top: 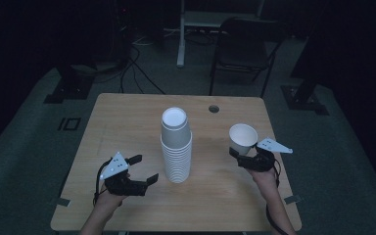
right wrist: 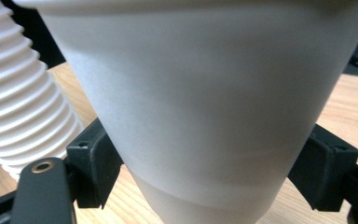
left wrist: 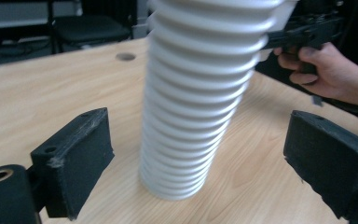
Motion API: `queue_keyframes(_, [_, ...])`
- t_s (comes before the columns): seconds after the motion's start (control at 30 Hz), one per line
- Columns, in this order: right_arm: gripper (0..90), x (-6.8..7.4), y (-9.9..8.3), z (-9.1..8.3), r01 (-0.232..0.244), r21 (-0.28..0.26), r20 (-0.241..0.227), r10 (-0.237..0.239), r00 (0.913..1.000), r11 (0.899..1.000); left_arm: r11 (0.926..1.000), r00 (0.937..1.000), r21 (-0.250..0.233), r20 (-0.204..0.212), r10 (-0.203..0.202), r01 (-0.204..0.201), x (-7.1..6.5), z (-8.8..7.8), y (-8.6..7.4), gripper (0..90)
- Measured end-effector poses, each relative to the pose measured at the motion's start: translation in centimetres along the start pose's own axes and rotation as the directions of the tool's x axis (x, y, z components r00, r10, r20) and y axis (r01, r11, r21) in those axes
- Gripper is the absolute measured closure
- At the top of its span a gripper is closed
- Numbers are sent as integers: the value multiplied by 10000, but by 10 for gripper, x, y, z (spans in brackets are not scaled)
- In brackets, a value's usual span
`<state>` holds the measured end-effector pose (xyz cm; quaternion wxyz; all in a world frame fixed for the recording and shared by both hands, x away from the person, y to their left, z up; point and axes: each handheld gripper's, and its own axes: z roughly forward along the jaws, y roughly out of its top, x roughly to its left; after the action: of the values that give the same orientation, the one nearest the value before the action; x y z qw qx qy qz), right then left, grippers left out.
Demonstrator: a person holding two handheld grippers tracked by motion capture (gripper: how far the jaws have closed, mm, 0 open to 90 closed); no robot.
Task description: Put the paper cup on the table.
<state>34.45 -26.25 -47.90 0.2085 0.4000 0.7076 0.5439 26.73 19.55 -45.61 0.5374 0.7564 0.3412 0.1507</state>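
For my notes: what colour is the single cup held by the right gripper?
White; the single cup shows best in the right gripper view.

One stack of white cups [top: 176, 147] stood on one table [top: 127, 117]; one loose cup [top: 243, 137]; two grippers, left gripper [top: 144, 170] and right gripper [top: 239, 155]; one chair [top: 242, 49] behind.

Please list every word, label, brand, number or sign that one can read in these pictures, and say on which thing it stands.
None can be read.
The stack of white paper cups is plain.
The single white paper cup in the right gripper is plain.
The wooden table and the left gripper carry no print.
The dark background is too dim to tell.
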Motion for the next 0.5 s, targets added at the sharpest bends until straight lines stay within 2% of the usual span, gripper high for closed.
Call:
queue_keyframes(0.1, [197, -4, -6, 7, -55, 153, 162, 53, 9999, 9999, 9992, 9989, 307, -393, -249, 261, 11, 0, -11, 18])
queue_keyframes(0.3, [197, -11, -15, 22, -146, 418, 464, 127, 9988, 9990, 9958, 9914, 872, -1295, -157, 272, 23, 4, -33, 18])
queue_keyframes(0.33, [197, -13, -16, 24, -219, 467, 459, 198, 9987, 9987, 9948, 9904, 986, -1374, -126, 263, 24, 4, -36, 18])
queue_keyframes(0.5, [196, -18, -23, 38, -365, 885, 722, 302, 9969, 9954, 9936, 9873, 976, -1536, -410, 565, 29, 4, -45, 19])
